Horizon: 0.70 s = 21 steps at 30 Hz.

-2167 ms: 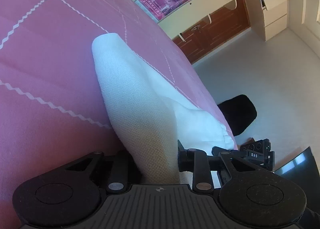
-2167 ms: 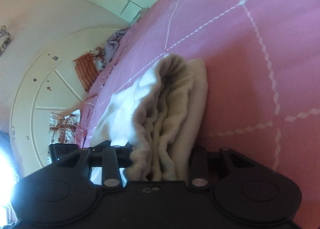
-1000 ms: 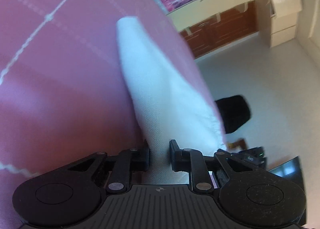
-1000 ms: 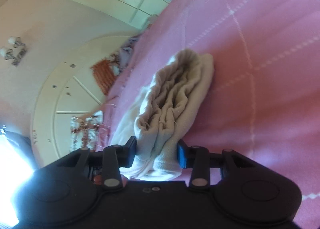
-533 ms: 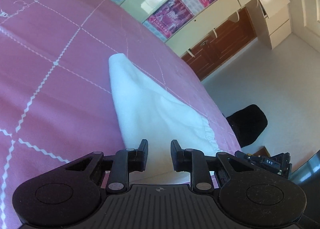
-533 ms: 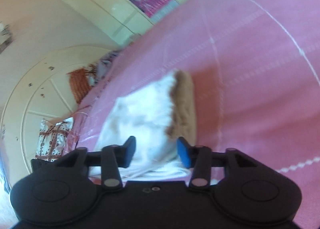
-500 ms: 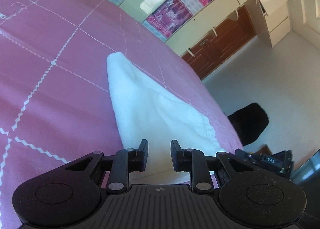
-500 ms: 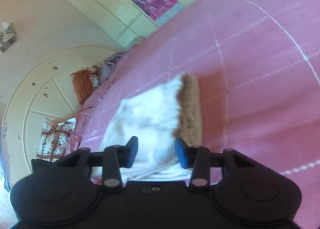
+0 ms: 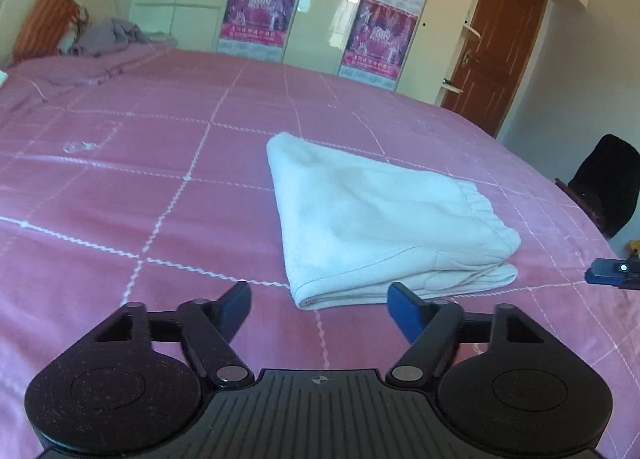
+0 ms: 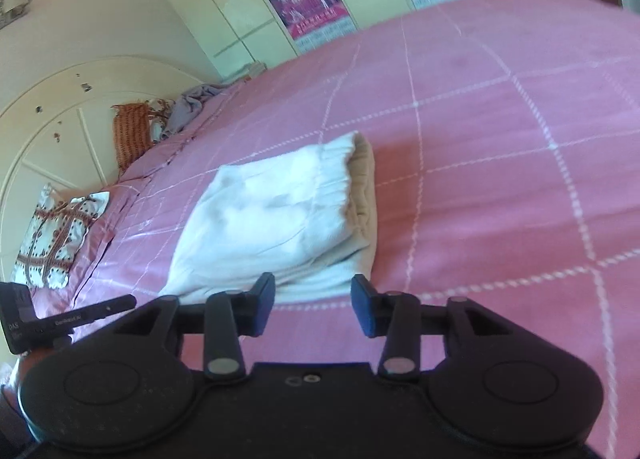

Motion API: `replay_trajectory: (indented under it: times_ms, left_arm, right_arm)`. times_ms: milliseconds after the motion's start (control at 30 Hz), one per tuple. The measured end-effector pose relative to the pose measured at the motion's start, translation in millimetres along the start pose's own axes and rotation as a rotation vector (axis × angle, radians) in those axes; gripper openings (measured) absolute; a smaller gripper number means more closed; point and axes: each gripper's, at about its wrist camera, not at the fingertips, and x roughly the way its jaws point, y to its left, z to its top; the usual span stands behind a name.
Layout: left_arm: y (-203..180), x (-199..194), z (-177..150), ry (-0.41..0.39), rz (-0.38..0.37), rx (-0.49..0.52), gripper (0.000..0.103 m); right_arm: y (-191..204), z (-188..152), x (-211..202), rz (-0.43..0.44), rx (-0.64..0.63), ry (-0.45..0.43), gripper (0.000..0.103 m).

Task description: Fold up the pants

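Observation:
The white pants (image 9: 380,215) lie folded in a flat stack on the pink bedspread (image 9: 140,179), elastic waistband to the right. My left gripper (image 9: 320,305) is open and empty, just short of the stack's near edge. In the right wrist view the same folded pants (image 10: 280,215) lie ahead, the waistband and layered edges facing right. My right gripper (image 10: 313,305) is open and empty, just short of the stack. Nothing touches the pants.
The bed's right edge drops to the floor near a black chair (image 9: 608,187). Pillows (image 10: 60,235) and loose clothes (image 9: 108,37) lie at the headboard end. A clear hanger (image 9: 86,143) lies on the bedspread at left. Wardrobes stand behind the bed.
Both grippers have let go of the pants, opened wide and pulled back. The pants now rest folded on the bed; both views have levelled out.

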Motion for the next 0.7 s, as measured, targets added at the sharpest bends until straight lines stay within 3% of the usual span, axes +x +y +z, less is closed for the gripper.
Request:
replay_trajectory:
  times_ms: [33, 100, 167, 367, 500, 700]
  left_arm:
    - [-6.6, -20.2, -4.0, -0.014, 0.01, 0.008, 0.088]
    - [-17.7, -53.7, -11.6, -0.043, 0.025, 0.022, 0.094]
    - [-27.5, -85.2, -19.5, -0.063, 0.023, 0.02, 0.1]
    - [-62.8, -161.4, -41.2, -0.09, 0.048, 0.062, 0.103]
    - [-80.9, -206.5, -51.1, -0.132, 0.032, 0.064, 0.103]
    - [-100.6, -253.2, -62.8, -0.183, 0.007, 0.129, 0.103]
  right_arm:
    - [8.0, -7.6, -15.4, -0.002, -0.016, -0.017, 0.052]
    - [26.3, -25.1, -46.5, -0.008, -0.048, -0.046, 0.071]
    - [48.2, -42.9, -75.8, -0.02, -0.093, -0.082, 0.081]
    - [104.7, -78.7, -140.9, -0.116, -0.137, -0.162, 0.084]
    - [128.0, -93.5, -171.9, -0.143, -0.132, -0.203, 0.103]
    - [160.1, -117.7, -199.1, -0.185, -0.164, -0.242, 0.103]
